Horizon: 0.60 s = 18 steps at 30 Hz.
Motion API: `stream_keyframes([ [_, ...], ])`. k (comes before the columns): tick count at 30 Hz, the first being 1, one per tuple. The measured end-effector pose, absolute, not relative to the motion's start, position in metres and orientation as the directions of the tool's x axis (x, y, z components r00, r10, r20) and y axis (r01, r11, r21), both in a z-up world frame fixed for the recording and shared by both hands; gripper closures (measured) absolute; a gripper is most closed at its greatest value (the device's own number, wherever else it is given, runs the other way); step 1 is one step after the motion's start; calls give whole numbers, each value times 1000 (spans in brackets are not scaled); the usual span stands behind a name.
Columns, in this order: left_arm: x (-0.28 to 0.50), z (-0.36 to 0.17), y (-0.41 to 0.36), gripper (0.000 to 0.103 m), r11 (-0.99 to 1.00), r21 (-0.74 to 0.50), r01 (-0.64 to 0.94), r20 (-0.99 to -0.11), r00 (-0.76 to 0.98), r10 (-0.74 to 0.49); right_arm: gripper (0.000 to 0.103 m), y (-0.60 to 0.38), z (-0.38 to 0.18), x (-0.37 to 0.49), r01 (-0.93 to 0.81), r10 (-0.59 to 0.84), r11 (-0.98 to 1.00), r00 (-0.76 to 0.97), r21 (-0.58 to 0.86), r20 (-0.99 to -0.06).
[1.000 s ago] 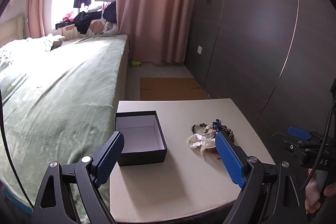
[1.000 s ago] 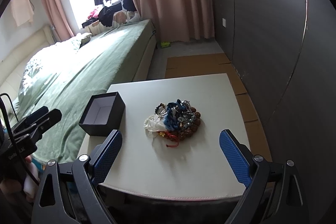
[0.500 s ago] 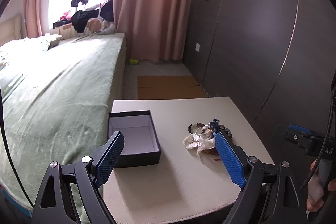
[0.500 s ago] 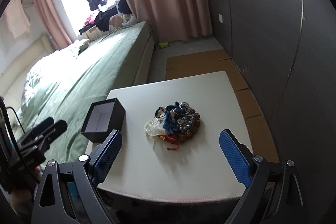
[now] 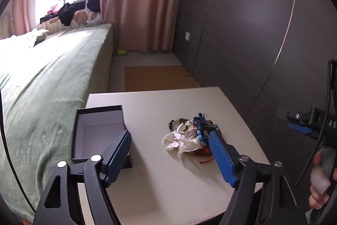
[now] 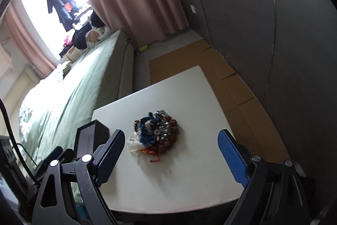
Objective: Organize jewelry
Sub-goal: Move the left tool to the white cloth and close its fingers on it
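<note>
Both hand-held grippers, left (image 5: 170, 153) and right (image 6: 171, 153), spread and empty, the left having just narrowed; jewelry heap (image 6: 155, 134) lies mid-bench just right of the open gift box (image 5: 99, 134); recommend pinching one outlying piece only.

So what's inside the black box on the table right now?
The black box shows only a bare pale lining, with no jewelry in it. The left gripper's finger covers its near right corner, so that part is unseen. The jewelry pile sits apart on the table.
</note>
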<state>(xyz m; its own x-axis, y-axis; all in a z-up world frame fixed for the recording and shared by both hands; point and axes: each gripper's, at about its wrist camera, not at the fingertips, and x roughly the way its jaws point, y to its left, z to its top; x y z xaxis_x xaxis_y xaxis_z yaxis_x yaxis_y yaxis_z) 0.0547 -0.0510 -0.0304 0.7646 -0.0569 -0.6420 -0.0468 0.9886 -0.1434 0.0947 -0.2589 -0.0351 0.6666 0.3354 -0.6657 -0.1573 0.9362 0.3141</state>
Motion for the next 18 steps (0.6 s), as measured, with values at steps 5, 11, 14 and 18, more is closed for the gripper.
stream_keyframes([
  [5,76,-51,-67,32,994,-112,-11,-686,724,-69,13,-267,-42,106,-124,342,929,648,349,-680],
  [11,102,-77,-79,36,994,-110,4,-736,671,-84,13,-276,-50,121,-82,342,923,628,377,-699],
  [14,113,-87,-84,40,994,-108,9,-755,650,-88,13,-277,-57,129,-66,344,920,609,386,-715],
  [18,122,-99,-88,41,993,-117,9,-765,636,-96,13,-276,-63,133,-61,354,916,593,398,-724],
])
